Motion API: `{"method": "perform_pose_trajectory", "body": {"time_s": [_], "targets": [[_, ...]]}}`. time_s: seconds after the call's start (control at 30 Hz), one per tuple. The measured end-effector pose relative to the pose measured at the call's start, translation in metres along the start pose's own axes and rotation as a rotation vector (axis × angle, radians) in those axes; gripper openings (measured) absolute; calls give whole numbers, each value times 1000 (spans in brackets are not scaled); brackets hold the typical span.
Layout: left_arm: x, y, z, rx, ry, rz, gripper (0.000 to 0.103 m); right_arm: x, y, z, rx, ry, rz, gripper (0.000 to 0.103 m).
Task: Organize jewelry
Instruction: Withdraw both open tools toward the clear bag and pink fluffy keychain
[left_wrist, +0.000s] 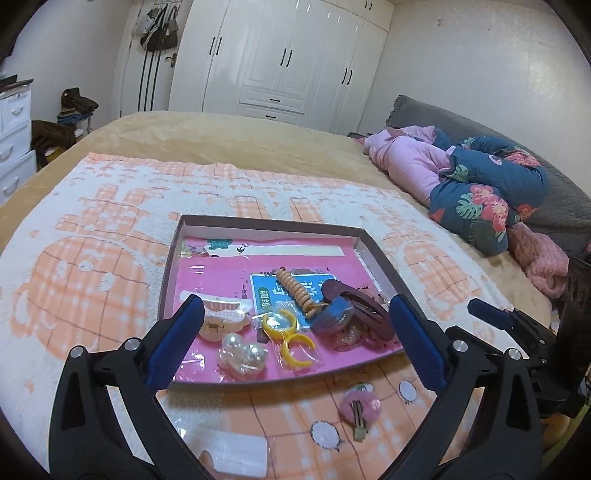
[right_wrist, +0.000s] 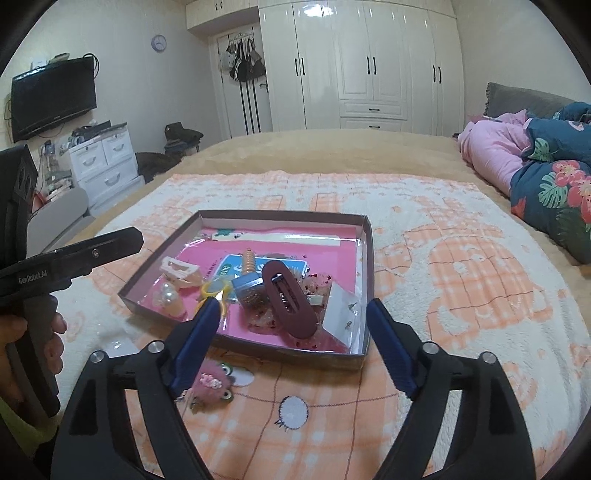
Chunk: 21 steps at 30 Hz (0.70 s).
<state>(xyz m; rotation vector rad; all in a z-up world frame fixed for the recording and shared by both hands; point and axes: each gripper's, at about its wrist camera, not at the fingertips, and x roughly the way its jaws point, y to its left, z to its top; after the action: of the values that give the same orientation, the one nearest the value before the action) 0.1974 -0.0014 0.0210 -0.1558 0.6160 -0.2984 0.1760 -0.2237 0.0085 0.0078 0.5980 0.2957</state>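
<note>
Both hand-held grippers empty, jaws wide: left hand-held gripper (left_wrist: 295, 317), right hand-held gripper (right_wrist: 291, 314), each hovering just short of the tray's (right_wrist: 364, 354) 6 o'clock wall. Nothing between the pads.

Jewelry mostly in the tray on the bed: maroon clip (right_wrist: 290, 304) at centre, blue clip (right_wrist: 248, 290) touching it at 9 o'clock, coil tie (left_wrist: 297, 291) across the blue card, yellow hoops (left_wrist: 288, 334) and pearls (left_wrist: 242, 352) toward 7 o'clock, cream claw (left_wrist: 221, 315) at 8 o'clock, bagged studs (right_wrist: 345, 315) at 5 o'clock.

Still outside: pink clip (left_wrist: 359, 408) on the blanket (left_wrist: 92, 266) at 6 o'clock of the tray, clear bag (left_wrist: 236, 456) further toward 7 o'clock.

Risks:
- Soft bed, light tray: nudging the near wall tips it, spills the pile.
- Pile crowded, pieces touching; closing on one likely drags a neighbour out.
- Pink clip low in fluffy pile: pads may snag blanket instead.
- Glossy bags slippery, likely to slide from the pads.
- Grippers near each other; collision possible on a shared reach.
</note>
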Motion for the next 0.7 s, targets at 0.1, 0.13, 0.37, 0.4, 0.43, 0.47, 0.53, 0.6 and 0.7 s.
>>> {"method": "perform_pose_trajectory", "body": {"time_s": [0.1,0.13,0.37,0.4,0.43,0.47,0.53,0.6,0.7], "targets": [[-8,-1,-6,-1,-5,10,92,-8,3,-1,6,-6,14,85],[-10,-1,-9,-3,-5,11,92,-10,4,-1,7,-8,16,85],[-26,-2,-22,5,-10,34,92,-23,13,-3,-5,-25,29,85],[-28,-1,-23,5,-10,35,92,-26,15,-4,-7,-27,31,85],[-30,-1,-24,6,-12,37,92,-28,16,-5,-10,-28,33,85],[-33,-1,-26,8,-14,43,92,-29,18,-5,-13,-28,36,85],[-37,0,-29,8,-18,51,92,-31,21,-8,-22,-27,42,85],[-41,3,-32,4,-16,62,92,-33,25,-10,-35,-25,44,85],[-46,7,-38,-3,-15,77,92,-36,30,-15,-50,-22,56,85]]}}
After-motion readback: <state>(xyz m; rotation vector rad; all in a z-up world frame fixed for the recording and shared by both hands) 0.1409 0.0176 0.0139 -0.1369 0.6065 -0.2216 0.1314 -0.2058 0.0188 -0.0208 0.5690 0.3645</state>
